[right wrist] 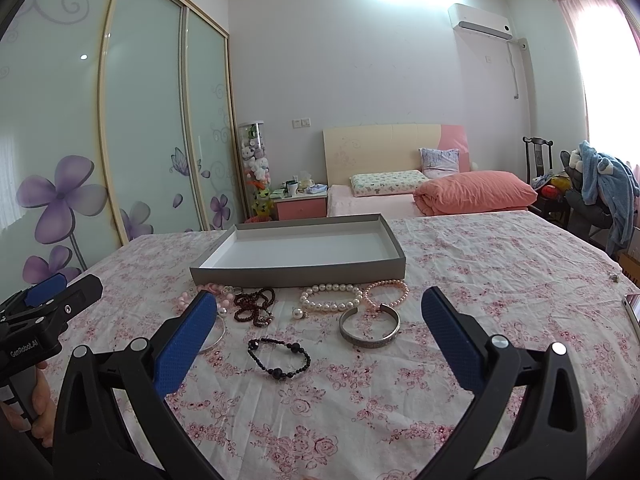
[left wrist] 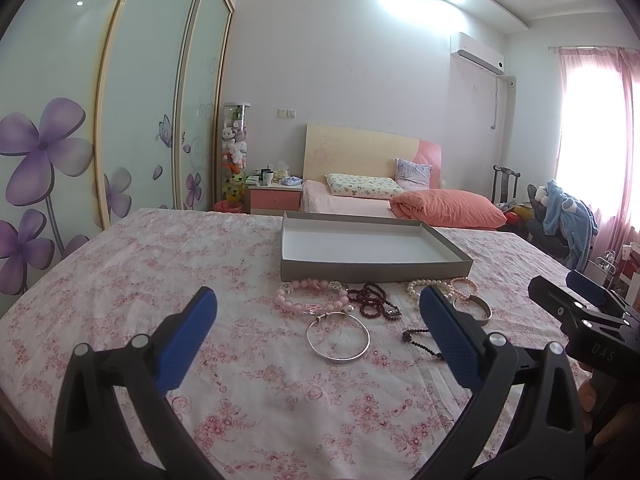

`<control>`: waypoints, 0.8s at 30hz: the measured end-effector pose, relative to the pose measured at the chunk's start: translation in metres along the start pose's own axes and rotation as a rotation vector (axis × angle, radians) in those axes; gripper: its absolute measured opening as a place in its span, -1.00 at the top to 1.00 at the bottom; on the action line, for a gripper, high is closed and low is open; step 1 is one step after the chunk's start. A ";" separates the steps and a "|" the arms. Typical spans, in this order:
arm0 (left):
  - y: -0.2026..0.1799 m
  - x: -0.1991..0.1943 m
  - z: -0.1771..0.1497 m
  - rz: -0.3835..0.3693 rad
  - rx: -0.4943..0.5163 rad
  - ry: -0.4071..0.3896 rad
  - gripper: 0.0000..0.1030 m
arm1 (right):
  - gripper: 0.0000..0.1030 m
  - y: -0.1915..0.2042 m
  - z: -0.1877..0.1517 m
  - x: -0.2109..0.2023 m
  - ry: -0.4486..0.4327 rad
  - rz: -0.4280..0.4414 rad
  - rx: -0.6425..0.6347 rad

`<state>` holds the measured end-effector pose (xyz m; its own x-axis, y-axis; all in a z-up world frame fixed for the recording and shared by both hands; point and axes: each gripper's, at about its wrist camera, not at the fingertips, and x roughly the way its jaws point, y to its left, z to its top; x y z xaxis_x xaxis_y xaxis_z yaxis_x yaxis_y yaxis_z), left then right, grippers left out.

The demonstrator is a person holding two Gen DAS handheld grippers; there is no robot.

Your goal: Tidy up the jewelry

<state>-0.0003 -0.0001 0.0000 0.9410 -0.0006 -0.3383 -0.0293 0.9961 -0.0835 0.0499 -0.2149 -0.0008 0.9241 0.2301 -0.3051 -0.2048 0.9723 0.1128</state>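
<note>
A shallow grey box (left wrist: 372, 270) (right wrist: 296, 276) with a white inside stands empty on the floral cloth. In front of it lie several bracelets: pink beads (left wrist: 310, 298), dark red beads (left wrist: 374, 300) (right wrist: 256, 306), a thin silver bangle (left wrist: 338, 338), white pearls (right wrist: 330, 298), small pink pearls (right wrist: 386, 292), a silver cuff (right wrist: 370, 326) and black beads (right wrist: 278, 358). My left gripper (left wrist: 318, 300) is open and empty, just short of the silver bangle. My right gripper (right wrist: 320, 304) is open and empty, just short of the black beads and cuff.
The floral cloth (right wrist: 500, 280) covers a wide flat surface. A bed with pillows (right wrist: 476, 192) and a pink nightstand (right wrist: 302, 206) stand behind it. Sliding wardrobe doors (right wrist: 140, 120) run along the left. A chair with blue clothing (right wrist: 604, 184) is at far right.
</note>
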 end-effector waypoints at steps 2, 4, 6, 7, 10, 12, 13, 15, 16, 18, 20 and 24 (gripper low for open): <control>0.000 0.000 0.000 0.000 0.000 0.000 -0.92 | -0.97 0.000 0.000 0.000 0.000 0.000 0.000; 0.000 0.000 0.000 0.000 -0.001 0.000 -0.92 | -0.97 0.000 0.000 0.000 0.000 0.000 0.000; 0.000 0.000 0.000 0.000 -0.001 0.001 -0.92 | -0.97 0.000 0.000 0.000 0.001 0.000 0.001; 0.000 0.000 0.000 0.000 -0.001 0.001 -0.92 | -0.97 0.000 0.000 0.000 0.001 0.000 0.000; 0.000 0.000 0.000 -0.001 -0.001 0.002 -0.92 | -0.97 0.000 0.000 0.000 0.001 0.000 0.000; 0.000 0.000 0.000 -0.001 -0.001 0.002 -0.92 | -0.97 0.001 0.000 0.000 0.001 0.000 0.000; 0.000 0.000 0.000 -0.001 -0.001 0.002 -0.92 | -0.97 0.001 -0.001 0.001 0.001 0.001 0.000; 0.000 0.000 0.000 -0.001 0.000 0.003 -0.92 | -0.97 0.000 0.000 0.001 0.002 0.000 0.001; 0.000 0.000 0.000 -0.001 -0.001 0.003 -0.92 | -0.97 0.000 0.001 0.001 0.002 0.000 0.001; 0.000 0.000 0.000 -0.001 -0.001 0.003 -0.92 | -0.97 -0.001 0.001 0.001 0.003 0.000 0.001; 0.000 0.000 0.000 0.000 -0.001 0.003 -0.92 | -0.97 -0.001 0.002 0.001 0.004 0.000 0.000; 0.000 0.000 0.000 -0.001 -0.002 0.004 -0.92 | -0.97 0.002 -0.001 0.002 0.006 0.001 0.000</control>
<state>-0.0002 0.0001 0.0000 0.9397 -0.0018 -0.3421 -0.0292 0.9959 -0.0854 0.0509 -0.2124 -0.0017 0.9221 0.2310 -0.3105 -0.2054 0.9721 0.1130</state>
